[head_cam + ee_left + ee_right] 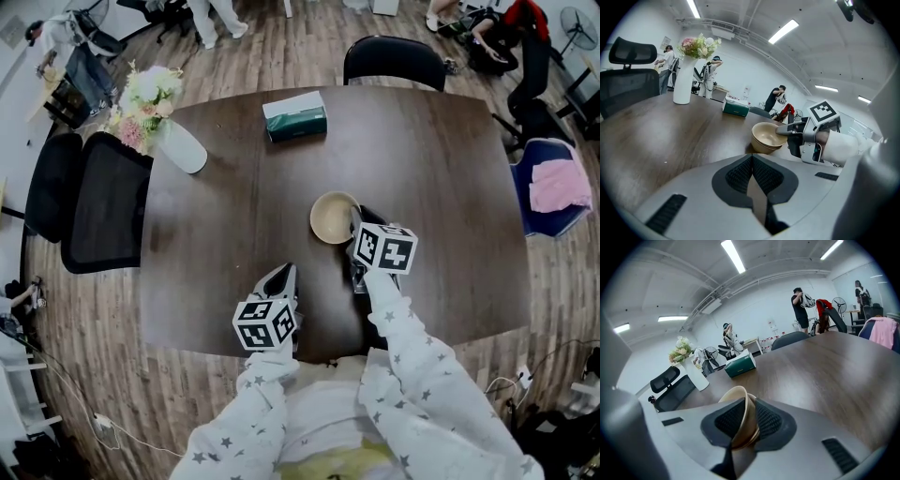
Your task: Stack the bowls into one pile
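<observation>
A pile of tan bowls [332,217] rests near the middle of the dark wooden table [441,169]. My right gripper [355,223] is shut on the near right rim of the bowls. In the right gripper view the tan rim [738,408] sits clamped between the two black pads, with the right gripper [744,405] around it. The left gripper view shows nested rims on the bowls [767,137] and one jaw of the right gripper [788,131] reaching over the rim. My left gripper [281,276] lies nearer the front edge, left of the bowls, shut and holding nothing [752,158].
A green tissue box [295,116] lies at the far side of the table. A white vase of flowers [176,142] stands at the far left corner. Black chairs stand at the left [89,202] and the far side [394,58]. A pink cloth [560,186] hangs at the right.
</observation>
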The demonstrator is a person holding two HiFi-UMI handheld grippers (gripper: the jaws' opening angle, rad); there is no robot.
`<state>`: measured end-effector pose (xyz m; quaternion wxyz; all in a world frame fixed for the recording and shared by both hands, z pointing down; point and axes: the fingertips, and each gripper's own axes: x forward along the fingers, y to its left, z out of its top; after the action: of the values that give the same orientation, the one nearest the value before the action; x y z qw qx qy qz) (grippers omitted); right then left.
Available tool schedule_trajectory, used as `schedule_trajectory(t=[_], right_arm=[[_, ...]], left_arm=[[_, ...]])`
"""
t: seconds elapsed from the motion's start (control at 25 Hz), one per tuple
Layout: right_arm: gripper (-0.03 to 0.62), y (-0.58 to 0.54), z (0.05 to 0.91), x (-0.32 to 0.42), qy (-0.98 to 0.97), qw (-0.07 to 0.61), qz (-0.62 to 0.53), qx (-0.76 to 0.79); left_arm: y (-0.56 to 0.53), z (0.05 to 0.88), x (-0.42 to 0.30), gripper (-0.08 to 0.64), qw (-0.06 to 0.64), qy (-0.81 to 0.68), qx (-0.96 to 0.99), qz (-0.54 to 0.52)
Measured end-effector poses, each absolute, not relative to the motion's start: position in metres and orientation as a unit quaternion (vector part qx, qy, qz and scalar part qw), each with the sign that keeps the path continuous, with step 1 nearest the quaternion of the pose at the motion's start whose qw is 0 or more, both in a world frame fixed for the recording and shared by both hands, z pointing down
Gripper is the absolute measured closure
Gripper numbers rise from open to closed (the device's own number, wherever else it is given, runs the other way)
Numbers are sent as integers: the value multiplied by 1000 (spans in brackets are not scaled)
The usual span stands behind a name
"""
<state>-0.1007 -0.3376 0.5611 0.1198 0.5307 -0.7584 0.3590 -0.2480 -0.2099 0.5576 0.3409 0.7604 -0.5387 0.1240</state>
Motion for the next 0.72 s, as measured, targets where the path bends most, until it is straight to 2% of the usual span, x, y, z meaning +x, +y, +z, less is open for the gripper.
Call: schedule_trajectory(t=[0.16, 0.36, 0.64, 0.72], right_arm=[[531, -337, 561, -101, -767, 128, 349, 523], [483, -336, 560, -97, -770, 115, 350, 520], [488, -326, 551, -83, -776, 92, 356, 512], [515, -322, 546, -79, -783, 85, 356, 503]], left_arm=[[-211, 557, -245, 534, 339, -539, 761, 123], [-213, 555, -247, 534, 333, -544, 761, 118], [-212, 547, -244, 534, 323, -552, 761, 113], [-212, 543, -243, 534, 318, -554, 761, 111]])
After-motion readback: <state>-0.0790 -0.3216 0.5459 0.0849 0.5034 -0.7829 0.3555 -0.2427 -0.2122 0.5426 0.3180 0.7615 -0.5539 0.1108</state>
